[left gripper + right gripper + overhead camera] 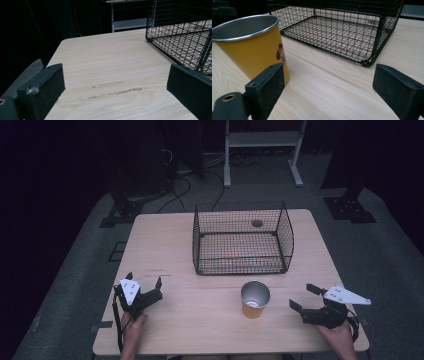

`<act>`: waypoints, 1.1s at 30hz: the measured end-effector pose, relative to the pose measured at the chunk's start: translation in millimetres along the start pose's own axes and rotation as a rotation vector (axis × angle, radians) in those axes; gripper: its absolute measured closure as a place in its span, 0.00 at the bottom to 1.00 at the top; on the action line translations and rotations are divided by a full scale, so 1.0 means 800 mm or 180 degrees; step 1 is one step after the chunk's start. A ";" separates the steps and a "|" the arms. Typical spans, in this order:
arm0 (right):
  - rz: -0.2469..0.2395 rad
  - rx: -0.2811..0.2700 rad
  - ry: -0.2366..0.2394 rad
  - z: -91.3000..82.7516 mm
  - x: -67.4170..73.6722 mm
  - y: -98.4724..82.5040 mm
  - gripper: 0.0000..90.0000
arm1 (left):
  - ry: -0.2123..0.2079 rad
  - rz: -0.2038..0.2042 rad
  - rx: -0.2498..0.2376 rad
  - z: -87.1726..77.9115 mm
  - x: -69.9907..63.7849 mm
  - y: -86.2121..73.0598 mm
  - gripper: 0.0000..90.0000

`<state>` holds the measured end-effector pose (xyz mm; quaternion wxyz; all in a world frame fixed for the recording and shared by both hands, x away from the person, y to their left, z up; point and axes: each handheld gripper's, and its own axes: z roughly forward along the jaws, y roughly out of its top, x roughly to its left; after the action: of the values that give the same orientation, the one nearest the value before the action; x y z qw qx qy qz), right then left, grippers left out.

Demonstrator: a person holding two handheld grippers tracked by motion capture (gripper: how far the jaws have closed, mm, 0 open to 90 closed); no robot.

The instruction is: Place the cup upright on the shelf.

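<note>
An orange-yellow metal cup [255,299] with a silver inside stands upright on the wooden table [175,245], just in front of a black wire basket [242,240]. My right gripper [305,298] rests open at the table's right front, a little to the right of the cup, with nothing between its jaws. In the right gripper view the cup [252,45] stands just beyond the left jaw and the basket [337,30] lies farther back. My left gripper [144,281] stands open near the left front, holding nothing. The basket's corner [182,37] appears at the right of the left gripper view.
The basket holds nothing and sits at the middle back of the table. A small round hole [257,223] marks the tabletop behind it. Dark floor, cables and a white frame stand [262,150] lie beyond the far edge.
</note>
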<state>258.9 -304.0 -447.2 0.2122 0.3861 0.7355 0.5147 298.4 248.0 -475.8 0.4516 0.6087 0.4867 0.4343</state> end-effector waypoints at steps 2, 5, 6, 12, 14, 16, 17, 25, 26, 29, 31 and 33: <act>-0.0047 0.0027 0.0017 0.001 0.004 0.000 0.09 | -0.0001 0.0001 0.0000 0.000 0.000 0.000 0.01; -0.0067 0.0069 0.0061 0.003 0.006 0.000 0.08 | 0.0003 0.0009 0.0001 0.000 0.000 0.000 0.01; -0.0079 0.0081 0.0070 0.004 0.008 0.000 0.08 | 0.0001 0.0008 0.0000 0.000 0.000 0.000 0.01; -0.0155 0.0175 0.0195 0.012 0.017 0.002 0.04 | 0.0001 0.0017 0.0000 0.000 -0.001 0.000 0.01; -0.0205 0.0223 0.0243 0.017 0.023 0.003 0.03 | -0.0003 0.0018 -0.0002 0.000 -0.001 0.000 0.01; -0.0238 0.0235 0.0269 0.019 0.026 0.004 0.03 | 0.0002 0.0011 -0.0001 0.000 -0.001 0.000 0.01; -0.0246 0.0243 0.0291 0.021 0.029 0.004 0.03 | 0.0002 0.0009 0.0000 0.000 -0.001 0.000 0.01; -0.0328 0.0279 0.0424 0.032 0.046 0.010 0.03 | -0.0002 0.0023 -0.0006 0.000 -0.001 0.000 0.01; -0.0343 0.0290 0.0441 0.034 0.048 0.011 0.03 | -0.0004 0.0017 -0.0007 0.000 -0.001 0.000 0.01; -0.0381 0.0314 0.0481 0.039 0.054 0.013 0.03 | -0.0008 0.0017 -0.0007 0.000 -0.001 0.000 0.01; -0.0390 0.0312 0.0515 0.042 0.057 0.014 0.03 | -0.0006 0.0022 -0.0008 0.000 -0.001 0.000 0.01; -0.0393 0.0324 0.0551 0.046 0.060 0.015 0.03 | -0.0006 0.0023 -0.0008 0.000 -0.001 0.000 0.01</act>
<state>259.6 -242.8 -446.1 0.1593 0.3045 0.7986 0.4940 298.0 247.0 -475.9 0.4513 0.6102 0.4835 0.4360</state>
